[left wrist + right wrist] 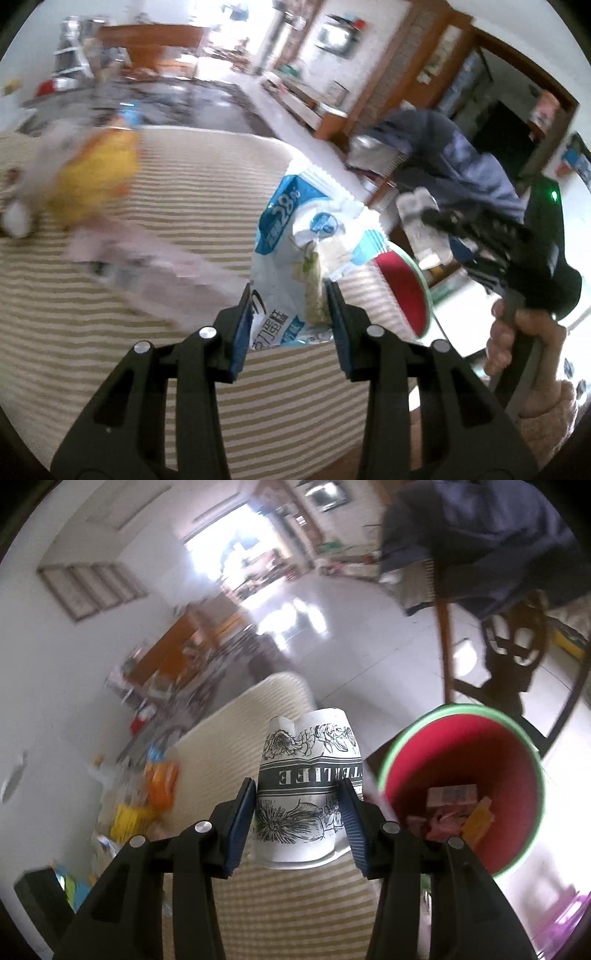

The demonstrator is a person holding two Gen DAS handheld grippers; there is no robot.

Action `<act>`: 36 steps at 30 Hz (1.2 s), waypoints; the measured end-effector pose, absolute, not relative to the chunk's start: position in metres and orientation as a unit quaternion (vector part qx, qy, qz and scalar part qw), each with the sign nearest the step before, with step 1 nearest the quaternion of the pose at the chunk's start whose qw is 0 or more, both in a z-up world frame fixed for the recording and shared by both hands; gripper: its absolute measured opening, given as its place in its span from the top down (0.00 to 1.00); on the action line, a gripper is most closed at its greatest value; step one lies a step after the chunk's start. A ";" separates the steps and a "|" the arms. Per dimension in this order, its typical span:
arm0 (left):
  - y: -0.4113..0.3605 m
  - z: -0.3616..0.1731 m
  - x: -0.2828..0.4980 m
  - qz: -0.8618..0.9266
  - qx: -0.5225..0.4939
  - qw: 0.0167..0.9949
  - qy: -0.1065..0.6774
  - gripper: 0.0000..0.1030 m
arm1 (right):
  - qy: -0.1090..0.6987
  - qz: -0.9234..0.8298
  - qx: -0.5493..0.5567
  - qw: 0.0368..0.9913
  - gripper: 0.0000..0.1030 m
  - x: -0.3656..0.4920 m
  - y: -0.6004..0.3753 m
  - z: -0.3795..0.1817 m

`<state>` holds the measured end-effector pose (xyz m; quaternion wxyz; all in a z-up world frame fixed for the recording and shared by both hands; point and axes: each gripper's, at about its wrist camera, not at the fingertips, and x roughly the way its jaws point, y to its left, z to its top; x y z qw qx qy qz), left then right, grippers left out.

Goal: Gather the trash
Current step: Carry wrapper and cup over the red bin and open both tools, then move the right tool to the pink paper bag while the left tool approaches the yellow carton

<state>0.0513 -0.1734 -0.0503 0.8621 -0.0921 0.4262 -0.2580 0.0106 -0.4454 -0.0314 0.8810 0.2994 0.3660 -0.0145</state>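
Note:
My left gripper (290, 291) is shut on a blue and white snack wrapper (295, 236) and holds it above the striped table (166, 206). My right gripper (297, 788) is shut on a white paper cup (306, 775) with black flower print, held sideways above the table edge. The red bin (461, 753) with a green rim stands on the floor to the right of the cup, with several scraps inside. Its rim also shows in the left wrist view (402, 291), just right of the wrapper. The right gripper shows in the left wrist view (417, 214), holding the cup.
A yellow bag (96, 177) and a pink wrapper (140, 258) lie blurred on the striped table. More coloured packets (155, 779) sit at the table's left side. A chair draped with dark blue clothing (480, 535) stands beyond the bin.

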 end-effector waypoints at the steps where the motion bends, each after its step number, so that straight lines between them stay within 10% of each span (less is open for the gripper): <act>1: -0.184 -0.052 0.054 -0.268 -0.090 0.857 0.430 0.65 | 0.363 -0.023 0.306 0.880 0.56 0.010 -0.453 -0.031; 13: -0.316 -0.075 0.077 -0.375 -0.067 0.791 0.479 0.64 | 0.332 -0.127 0.362 0.862 0.54 -0.006 -0.523 -0.038; 16: -0.333 -0.080 0.077 -0.391 -0.065 0.778 0.487 0.36 | 0.322 -0.152 0.360 0.862 0.36 -0.009 -0.527 -0.036; 19: -0.332 -0.078 0.075 -0.390 -0.067 0.782 0.481 0.29 | 0.311 -0.170 0.351 0.867 0.30 -0.012 -0.529 -0.032; 36: -0.147 -0.061 0.049 -0.218 -0.123 0.864 0.436 0.20 | 0.391 -0.011 0.181 0.902 0.24 0.043 -0.411 -0.028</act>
